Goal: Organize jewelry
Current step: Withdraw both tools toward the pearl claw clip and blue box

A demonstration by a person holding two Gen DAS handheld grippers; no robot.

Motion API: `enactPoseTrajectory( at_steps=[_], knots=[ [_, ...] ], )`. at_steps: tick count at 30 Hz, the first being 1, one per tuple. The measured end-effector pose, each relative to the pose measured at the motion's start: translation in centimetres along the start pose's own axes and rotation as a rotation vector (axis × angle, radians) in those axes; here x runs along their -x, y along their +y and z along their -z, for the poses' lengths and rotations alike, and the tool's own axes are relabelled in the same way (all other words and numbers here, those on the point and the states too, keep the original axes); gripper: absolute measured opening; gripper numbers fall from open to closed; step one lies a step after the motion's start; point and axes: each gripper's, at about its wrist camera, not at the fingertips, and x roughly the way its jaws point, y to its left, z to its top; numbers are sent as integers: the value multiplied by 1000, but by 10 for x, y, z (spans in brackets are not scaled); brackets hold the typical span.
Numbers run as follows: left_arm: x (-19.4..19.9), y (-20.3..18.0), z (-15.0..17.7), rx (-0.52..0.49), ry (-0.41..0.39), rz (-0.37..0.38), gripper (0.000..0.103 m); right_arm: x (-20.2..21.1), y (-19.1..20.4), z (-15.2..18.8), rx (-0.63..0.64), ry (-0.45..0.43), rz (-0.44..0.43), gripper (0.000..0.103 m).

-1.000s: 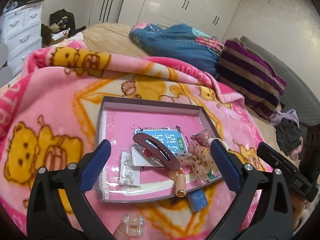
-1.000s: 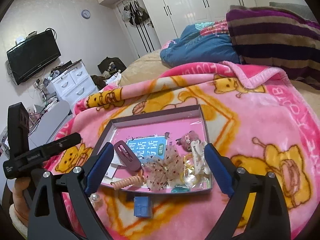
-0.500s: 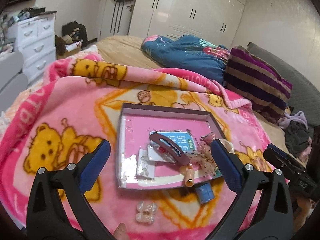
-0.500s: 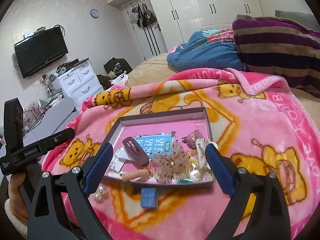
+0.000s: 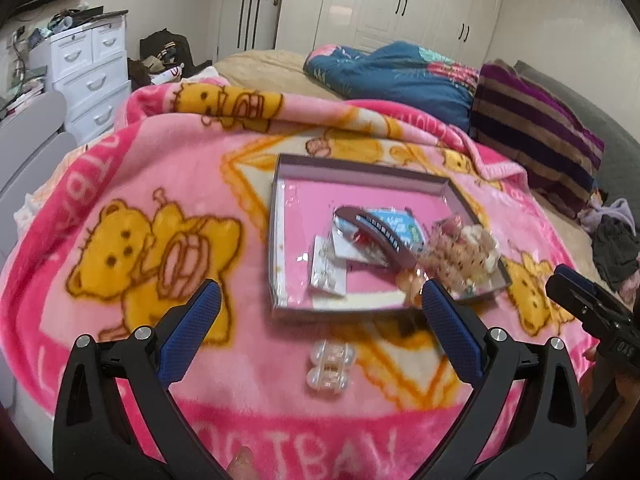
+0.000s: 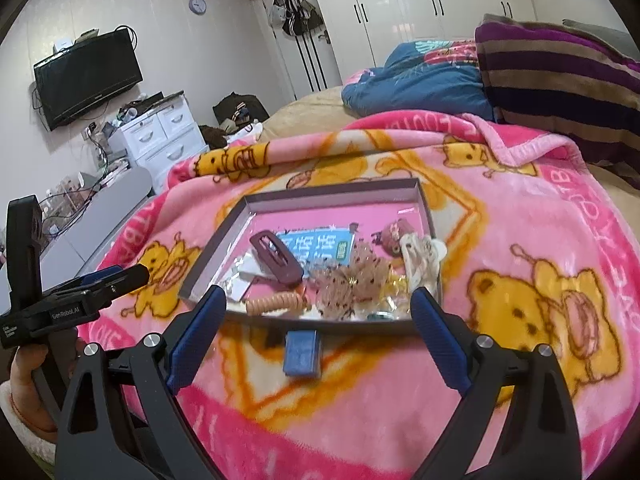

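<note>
While the left wrist view looks down and forward over the pink bear-print blanket [image 5: 120, 208], the left gripper [image 5: 316, 312] is held low above the blanket's near edge, its blue-padded fingers [image 5: 192, 328] spread wide with nothing between them. Directly between the fingers on the blanket lies a clear pearl-like hair clip [image 5: 330, 364], apart from both pads. Beyond it sits the shallow pink tray [image 5: 280, 200], level on the blanket. Inside the tray lie a dark maroon hair clip [image 5: 384, 240] across a blue printed card [image 5: 400, 222], a white earring card [image 5: 328, 270] toward the near left, and a blurred heap of frilly and beaded pieces [image 5: 460, 256] at the right side. The black body of the right gripper [image 5: 588, 312] enters at the right edge, pointing toward the tray.

Seen from the right wrist, the right gripper [image 6: 316, 316] also hovers low at the blanket's near edge, angled toward the tray [image 6: 224, 232], fingers [image 6: 436, 340] wide apart and holding nothing. A small blue box [image 6: 302, 354] rests on the blanket between them, just outside the tray's near wall. A peach coiled hair tie [image 6: 276, 304] lies just inside that wall, with the maroon clip [image 6: 276, 260] behind it and the frilly bow [image 6: 352, 284] to its right. At far left the left gripper [image 6: 80, 296] is held in a hand [image 6: 28, 384], aimed across toward the tray.
</note>
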Motion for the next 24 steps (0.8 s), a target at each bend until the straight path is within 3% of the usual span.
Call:
enactPoseTrajectory(
  at_steps=[12, 21, 24],
  knots=[
    [-10, 3, 27, -30, 79, -42, 94, -20, 14, 27, 50, 90, 6, 93],
    [-33, -5, 49, -74, 172, -3, 94, -55, 15, 48, 78, 176, 30, 92],
    [-40, -6, 53, -82, 194, -2, 94, -70, 15, 52, 80, 212, 27, 84]
  ],
)
